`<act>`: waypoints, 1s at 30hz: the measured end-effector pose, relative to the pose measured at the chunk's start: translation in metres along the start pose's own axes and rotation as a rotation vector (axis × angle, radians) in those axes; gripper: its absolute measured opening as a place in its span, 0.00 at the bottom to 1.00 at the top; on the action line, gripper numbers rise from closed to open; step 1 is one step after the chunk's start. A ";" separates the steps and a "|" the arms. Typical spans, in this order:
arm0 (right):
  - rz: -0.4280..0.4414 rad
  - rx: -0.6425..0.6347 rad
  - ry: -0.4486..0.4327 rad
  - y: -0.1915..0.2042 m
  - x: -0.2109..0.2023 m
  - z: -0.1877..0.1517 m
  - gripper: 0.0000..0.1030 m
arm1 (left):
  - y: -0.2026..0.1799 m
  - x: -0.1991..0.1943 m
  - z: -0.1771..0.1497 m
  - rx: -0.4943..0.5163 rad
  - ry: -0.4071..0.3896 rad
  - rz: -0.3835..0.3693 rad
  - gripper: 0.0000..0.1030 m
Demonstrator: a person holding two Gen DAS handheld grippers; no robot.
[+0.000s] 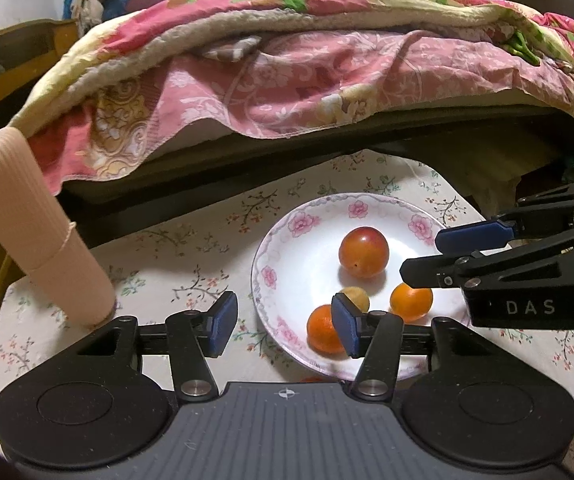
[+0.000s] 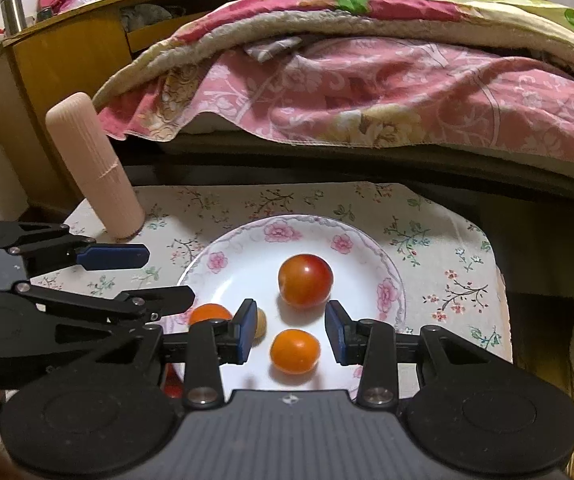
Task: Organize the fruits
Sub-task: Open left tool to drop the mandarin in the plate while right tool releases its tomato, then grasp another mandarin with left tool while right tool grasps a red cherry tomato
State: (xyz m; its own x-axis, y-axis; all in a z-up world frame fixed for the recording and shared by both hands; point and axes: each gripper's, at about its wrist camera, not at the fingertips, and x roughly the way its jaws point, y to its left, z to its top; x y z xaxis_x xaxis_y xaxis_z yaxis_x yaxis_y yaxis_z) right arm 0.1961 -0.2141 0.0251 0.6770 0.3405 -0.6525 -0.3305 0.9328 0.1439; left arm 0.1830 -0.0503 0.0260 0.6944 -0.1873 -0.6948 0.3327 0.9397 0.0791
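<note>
1. The plate (image 2: 207, 264) with pink flowers on its rim sits on the flowered tablecloth (image 2: 427, 240), near the front edge of the small table and about in the middle of its width.
2. Four fruits lie on the plate: a big red-orange fruit (image 2: 305, 280) near the centre, an orange fruit (image 2: 295, 351) in front of it, a second orange fruit (image 2: 210, 313) by the left rim, and a small yellow-brown fruit (image 2: 262, 322) between them.
3. The left gripper (image 1: 283, 326) has its jaws apart and holds nothing. It hangs over the left front rim of the plate, and its right finger covers part of the second orange fruit.
4. The right gripper (image 2: 290, 330) also has a clear gap between its pads and holds nothing. The orange fruit shows in this gap, but the pads do not touch it.
5. Risk: the fruits are round and the plate is smooth, so a finger that pushes one from the side can make it roll over the rim.
6. Risk: the two grippers are very near each other above the plate, so they can collide.
7. A tall ribbed pink bottle (image 2: 95, 168) stands at the back left corner, and a wide sweep of the left gripper could knock it over.
</note>
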 end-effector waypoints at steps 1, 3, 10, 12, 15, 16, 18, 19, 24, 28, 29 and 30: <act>0.002 -0.003 -0.001 0.001 -0.001 0.000 0.38 | 0.001 -0.002 -0.002 0.000 0.002 -0.001 0.60; 0.009 -0.007 -0.003 0.004 -0.004 -0.001 0.38 | 0.002 -0.008 -0.004 0.002 0.002 -0.001 0.60; 0.038 -0.025 -0.006 0.018 -0.016 -0.006 0.38 | 0.008 -0.030 -0.017 -0.011 0.003 -0.005 0.61; 0.046 -0.030 -0.002 0.022 -0.018 -0.009 0.38 | 0.009 -0.036 -0.022 -0.008 0.009 -0.003 0.61; 0.056 -0.036 0.006 0.030 -0.021 -0.015 0.38 | 0.009 -0.044 -0.032 -0.005 0.021 -0.001 0.62; 0.059 -0.039 0.011 0.033 -0.022 -0.018 0.38 | 0.010 -0.046 -0.035 -0.007 0.026 -0.001 0.62; 0.070 -0.048 0.022 0.038 -0.024 -0.024 0.38 | 0.012 -0.050 -0.042 -0.017 0.038 -0.003 0.62; 0.076 -0.056 0.030 0.042 -0.024 -0.027 0.38 | 0.013 -0.051 -0.045 -0.024 0.043 -0.005 0.62; 0.114 -0.072 0.069 0.057 -0.030 -0.046 0.38 | 0.016 -0.060 -0.066 -0.049 0.087 -0.018 0.63; 0.151 -0.125 0.104 0.074 -0.032 -0.063 0.38 | 0.018 -0.069 -0.079 -0.061 0.109 -0.021 0.64; 0.158 -0.140 0.110 0.077 -0.032 -0.066 0.39 | 0.018 -0.070 -0.081 -0.060 0.115 -0.022 0.64; 0.164 -0.156 0.115 0.081 -0.031 -0.069 0.40 | 0.018 -0.070 -0.083 -0.056 0.121 -0.021 0.64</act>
State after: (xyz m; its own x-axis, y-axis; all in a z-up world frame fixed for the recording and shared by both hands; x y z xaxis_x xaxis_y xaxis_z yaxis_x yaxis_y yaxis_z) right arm 0.1032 -0.1573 0.0057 0.5297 0.4614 -0.7117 -0.5329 0.8339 0.1440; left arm 0.0872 0.0035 0.0168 0.6042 -0.1744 -0.7775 0.3076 0.9512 0.0257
